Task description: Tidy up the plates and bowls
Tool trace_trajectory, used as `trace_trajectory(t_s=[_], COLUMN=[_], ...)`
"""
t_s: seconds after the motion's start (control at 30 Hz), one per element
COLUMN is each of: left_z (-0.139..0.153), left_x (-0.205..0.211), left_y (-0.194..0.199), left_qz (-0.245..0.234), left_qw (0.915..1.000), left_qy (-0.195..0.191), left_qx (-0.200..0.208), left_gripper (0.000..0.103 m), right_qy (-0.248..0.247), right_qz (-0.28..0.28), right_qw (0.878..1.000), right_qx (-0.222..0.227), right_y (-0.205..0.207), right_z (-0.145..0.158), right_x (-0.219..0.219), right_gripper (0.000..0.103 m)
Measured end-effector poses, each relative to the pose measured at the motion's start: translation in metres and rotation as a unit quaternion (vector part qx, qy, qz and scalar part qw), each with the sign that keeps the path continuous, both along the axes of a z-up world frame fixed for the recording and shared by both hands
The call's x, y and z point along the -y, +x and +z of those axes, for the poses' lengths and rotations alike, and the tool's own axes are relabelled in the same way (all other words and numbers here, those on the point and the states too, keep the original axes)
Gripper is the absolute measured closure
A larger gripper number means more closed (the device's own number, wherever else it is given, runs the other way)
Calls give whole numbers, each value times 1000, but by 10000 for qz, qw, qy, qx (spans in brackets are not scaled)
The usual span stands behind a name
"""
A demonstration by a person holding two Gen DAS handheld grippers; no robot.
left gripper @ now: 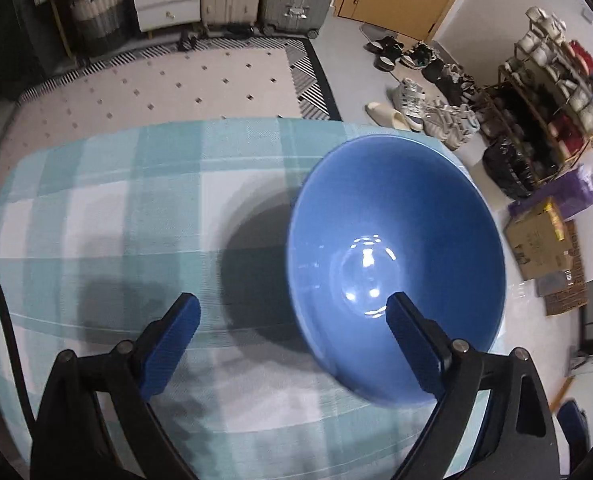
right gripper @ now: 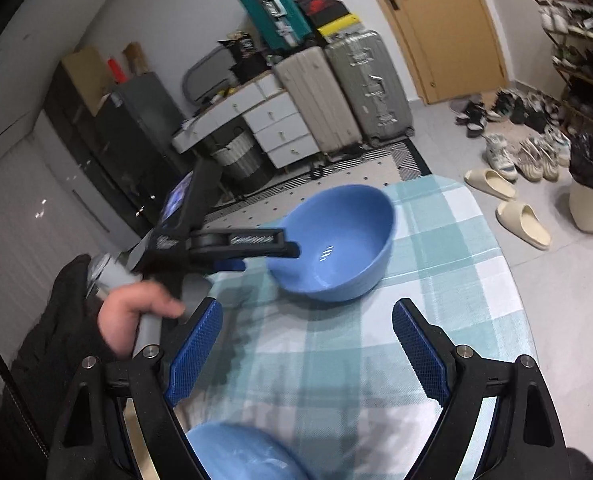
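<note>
No legible writing, blue bowl [left gripper: 396, 248], checked tablecloth [left gripper: 136, 200]

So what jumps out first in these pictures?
A big blue bowl sitting on a teal checked tablecloth, with the left gripper hovering at its near rim, jaws wide and empty. Behind the table, suitcases stand against the wall, and shoes crowd the floor by the door.
</note>
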State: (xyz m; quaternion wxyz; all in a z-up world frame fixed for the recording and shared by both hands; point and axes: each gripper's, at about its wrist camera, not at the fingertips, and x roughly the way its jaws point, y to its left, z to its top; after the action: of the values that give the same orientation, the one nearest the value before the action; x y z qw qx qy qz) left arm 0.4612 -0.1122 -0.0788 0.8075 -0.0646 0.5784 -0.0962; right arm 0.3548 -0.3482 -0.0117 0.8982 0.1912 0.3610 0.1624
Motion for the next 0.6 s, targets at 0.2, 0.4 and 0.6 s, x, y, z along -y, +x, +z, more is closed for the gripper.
trace_trajectory(t_s=[0.2,0.4,0.6], left_z=[-13,-22,-28], left_x=[6,6,5], left_y=[7,8,6], left_qz=[-3,75,161], left_qw=[9996,9990,9985], left_qy=[-193,-223,-316], left_qx=[-202,-385,-409], left_gripper=[22,60,88], right_qy=[188,313,318], right_qz=[-216,-277,-266], right_qw=[9981,9959,9953], right_qx=[-540,-806,-874], right_y=[41,54,49], right_z=[-24,-42,-48], right_x=[16,18,19], right_gripper=[15,15,15])
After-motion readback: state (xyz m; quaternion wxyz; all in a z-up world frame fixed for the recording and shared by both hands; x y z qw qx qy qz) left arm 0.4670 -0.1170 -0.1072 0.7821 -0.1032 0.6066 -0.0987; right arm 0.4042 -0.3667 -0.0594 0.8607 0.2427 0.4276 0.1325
